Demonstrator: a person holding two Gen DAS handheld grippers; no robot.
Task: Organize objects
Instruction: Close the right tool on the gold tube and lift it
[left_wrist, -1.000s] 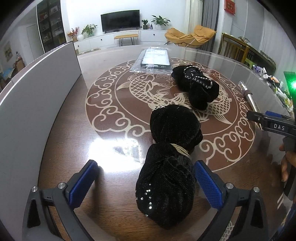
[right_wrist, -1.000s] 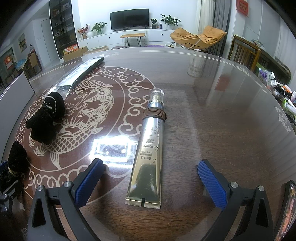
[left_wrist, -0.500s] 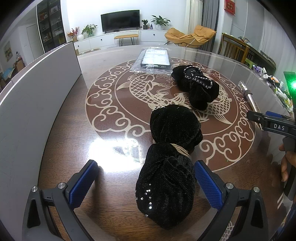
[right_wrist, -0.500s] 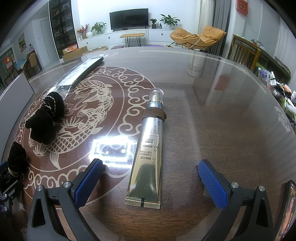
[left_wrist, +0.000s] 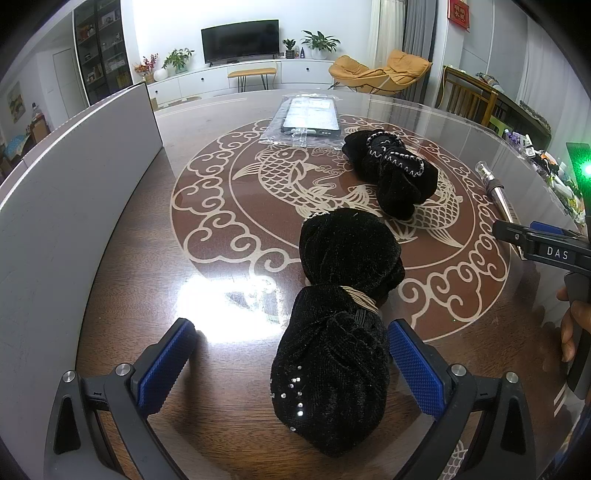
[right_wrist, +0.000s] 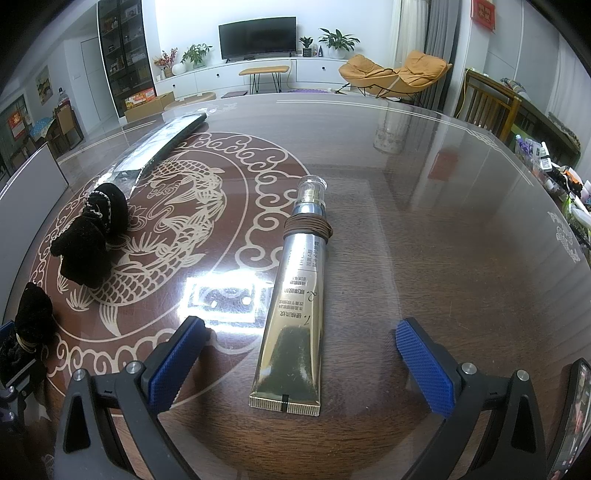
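Note:
A black velvet scrunchie bundle (left_wrist: 338, 332), tied in the middle with a beige band, lies on the table between the fingers of my open left gripper (left_wrist: 291, 363); the pads do not touch it. A second black scrunchie (left_wrist: 391, 177) with silver trim lies farther back. In the right wrist view a silver cosmetic tube (right_wrist: 297, 295) with a brown hair tie around its neck lies between the spread fingers of my open right gripper (right_wrist: 301, 363). The right gripper (left_wrist: 543, 245) also shows at the right edge of the left wrist view.
A bagged phone case (left_wrist: 308, 120) lies at the back of the glass-topped wooden table (left_wrist: 147, 295). A grey board (left_wrist: 74, 177) stands along the left side. A phone (right_wrist: 570, 417) lies at the right edge. A hand (left_wrist: 569, 332) holds the right gripper's handle.

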